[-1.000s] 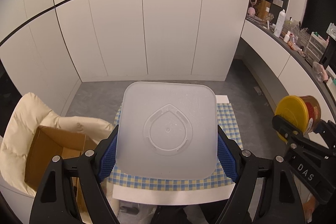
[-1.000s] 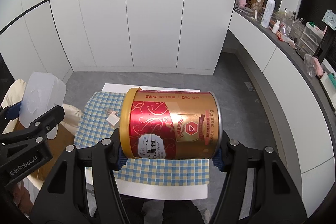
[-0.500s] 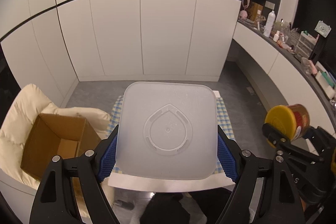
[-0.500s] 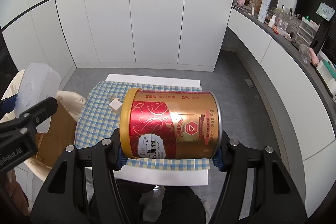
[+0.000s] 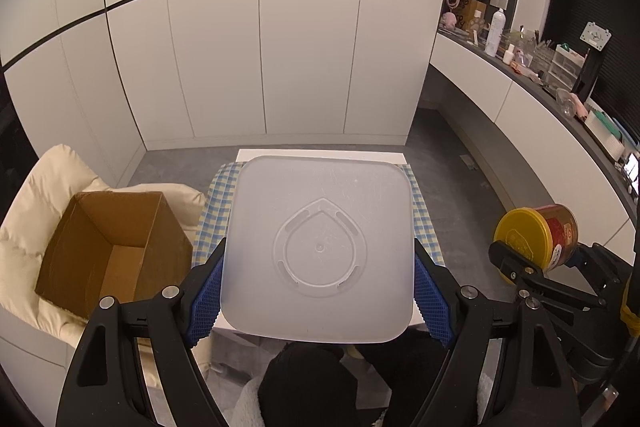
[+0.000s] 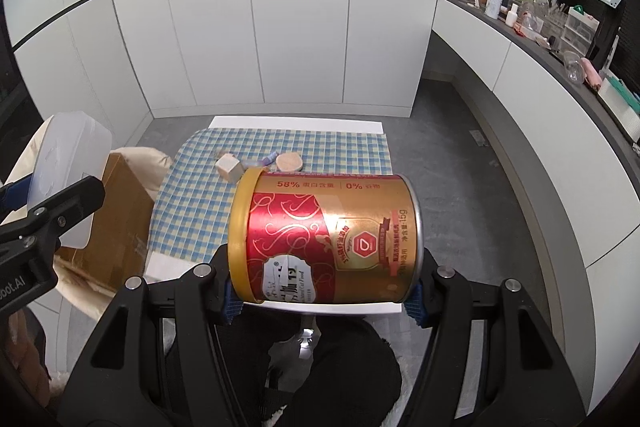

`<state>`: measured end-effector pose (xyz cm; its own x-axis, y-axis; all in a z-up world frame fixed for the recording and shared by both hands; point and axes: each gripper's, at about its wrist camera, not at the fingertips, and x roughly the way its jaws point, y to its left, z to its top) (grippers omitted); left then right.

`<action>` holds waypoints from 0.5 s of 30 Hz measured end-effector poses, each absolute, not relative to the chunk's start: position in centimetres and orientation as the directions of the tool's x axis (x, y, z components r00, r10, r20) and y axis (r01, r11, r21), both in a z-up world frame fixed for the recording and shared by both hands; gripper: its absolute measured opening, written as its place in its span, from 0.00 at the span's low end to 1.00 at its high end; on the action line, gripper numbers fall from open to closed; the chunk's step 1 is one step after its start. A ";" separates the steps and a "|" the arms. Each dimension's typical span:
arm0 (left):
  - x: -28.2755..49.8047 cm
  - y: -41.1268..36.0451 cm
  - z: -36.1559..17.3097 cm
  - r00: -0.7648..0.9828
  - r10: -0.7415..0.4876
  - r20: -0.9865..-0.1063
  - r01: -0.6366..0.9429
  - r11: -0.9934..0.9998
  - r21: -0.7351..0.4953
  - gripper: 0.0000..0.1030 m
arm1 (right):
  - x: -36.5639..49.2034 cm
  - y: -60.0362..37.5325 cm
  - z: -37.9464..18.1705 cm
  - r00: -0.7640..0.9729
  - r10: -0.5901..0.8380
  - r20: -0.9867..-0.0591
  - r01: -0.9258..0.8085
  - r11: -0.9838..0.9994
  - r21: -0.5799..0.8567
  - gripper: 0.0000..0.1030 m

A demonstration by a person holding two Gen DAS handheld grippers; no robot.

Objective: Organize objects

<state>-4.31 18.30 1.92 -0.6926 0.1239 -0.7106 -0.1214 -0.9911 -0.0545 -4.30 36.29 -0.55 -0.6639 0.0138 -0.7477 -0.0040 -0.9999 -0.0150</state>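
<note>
Can [image 6: 324, 243] and container [image 5: 318, 247], now nearer box [image 5: 112, 251]

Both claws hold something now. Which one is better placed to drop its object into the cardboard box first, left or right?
Probably left. The left claw grips the translucent container right beside the open cardboard box. The right claw, gripping the cat food can, is on the far side.

White cabinet wall [image 5: 260, 67], grey floor [image 5: 460, 167], cluttered dark counter [image 6: 560, 59] right.
</note>
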 end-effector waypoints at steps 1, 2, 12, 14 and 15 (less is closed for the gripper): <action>-3.8 18.1 1.9 -0.697 0.122 -0.707 -0.120 -0.991 -0.053 0.80 | -3.9 36.3 -0.7 -0.664 0.015 -0.747 -0.003 -1.000 -0.017 0.63; -3.4 18.1 1.9 -0.701 0.119 -0.703 -0.118 -0.992 -0.051 0.80 | -3.4 36.3 -0.9 -0.664 0.013 -0.748 -0.001 -1.000 -0.017 0.62; -0.2 17.2 0.7 -0.694 0.120 -0.710 -0.122 -0.991 -0.049 0.80 | 0.2 35.9 -2.9 -0.640 -0.010 -0.768 0.027 -1.000 -0.009 0.62; 0.4 17.0 0.3 -0.690 0.117 -0.714 -0.123 -0.991 -0.044 0.80 | 0.8 35.8 -3.2 -0.638 -0.006 -0.770 0.029 -0.999 -0.017 0.62; 0.6 16.8 0.2 -0.688 0.117 -0.716 -0.122 -0.991 -0.045 0.80 | 1.2 35.7 -3.4 -0.639 0.000 -0.769 0.029 -0.999 -0.024 0.62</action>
